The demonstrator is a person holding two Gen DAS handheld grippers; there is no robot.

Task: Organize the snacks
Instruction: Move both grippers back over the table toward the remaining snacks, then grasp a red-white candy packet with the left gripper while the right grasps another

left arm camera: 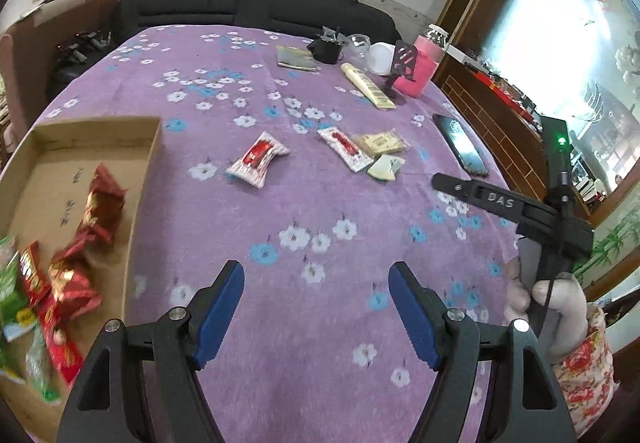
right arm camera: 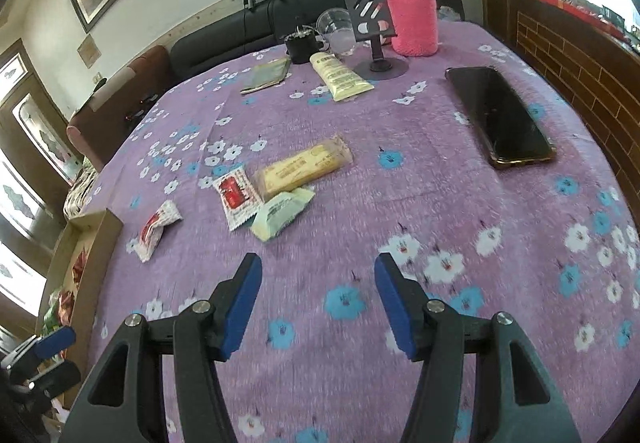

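Note:
A cardboard box (left arm camera: 96, 131) at the table's left holds several red and green snack packs (left arm camera: 100, 207). On the purple cloth lie a red-and-white candy (left arm camera: 258, 159), a red-and-white sachet (left arm camera: 346, 149), a yellow biscuit bar (left arm camera: 380, 143) and a pale green pack (left arm camera: 386, 167). The same four show in the right wrist view: candy (right arm camera: 154, 229), sachet (right arm camera: 236, 197), bar (right arm camera: 304, 167), green pack (right arm camera: 282, 213). My left gripper (left arm camera: 316, 303) is open and empty near the box. My right gripper (right arm camera: 316, 299) is open and empty, short of the green pack; it also shows in the left wrist view (left arm camera: 500, 203).
A black phone (right arm camera: 500, 115) lies at the right. At the back stand a pink-sleeved bottle (right arm camera: 410, 15), a phone stand (right arm camera: 374, 27), a cream tube (right arm camera: 340, 75), a plastic cup (right arm camera: 336, 29), a black cup (right arm camera: 302, 45) and a booklet (right arm camera: 266, 77). A dark sofa (left arm camera: 240, 11) is behind.

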